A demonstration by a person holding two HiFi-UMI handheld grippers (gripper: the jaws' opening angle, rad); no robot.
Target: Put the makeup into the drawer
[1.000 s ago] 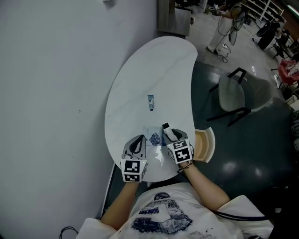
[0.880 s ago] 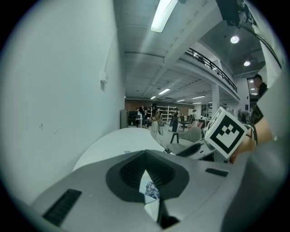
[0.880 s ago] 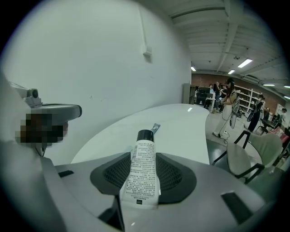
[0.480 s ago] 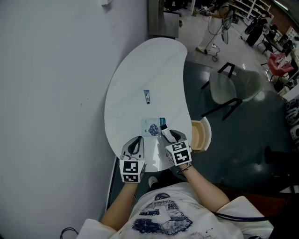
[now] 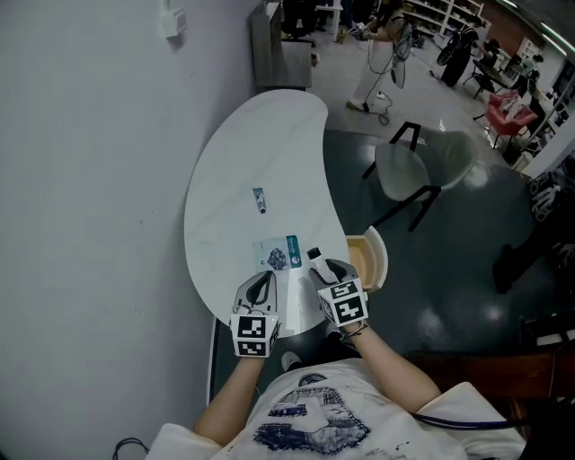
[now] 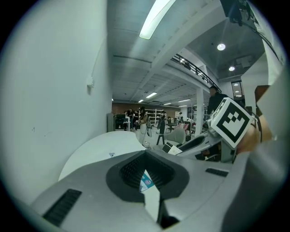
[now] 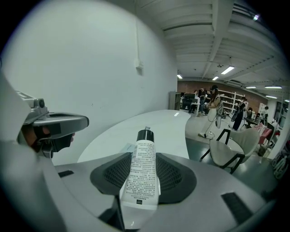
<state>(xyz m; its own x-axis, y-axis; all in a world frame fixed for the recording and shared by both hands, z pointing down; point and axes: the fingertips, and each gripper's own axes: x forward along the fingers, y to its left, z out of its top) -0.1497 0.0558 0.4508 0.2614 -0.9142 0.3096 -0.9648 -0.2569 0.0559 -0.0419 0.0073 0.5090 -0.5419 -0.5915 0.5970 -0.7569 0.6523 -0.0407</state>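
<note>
Clamping tube (image 7: pixel 142 174) (white, black cap) in right gripper (image 5: pixel 328 269) beside open drawer (image 5: pixel 361 259); holding left gripper (image 5: pixel 261 281) closed, empty, over table (image 5: pixel 260 144).

- White kidney-shaped table (image 5: pixel 260 144), its left edge set close along the wall.
- Plain white wall (image 5: pixel 81 198); small white fixture (image 5: pixel 172 20) mounted high on it.
- Grey chair (image 5: pixel 422 162), black legs, off the table's right edge on a dark glossy floor (image 5: pixel 449 296).
- A person (image 5: pixel 375 54) standing beyond the table's far end.
</note>
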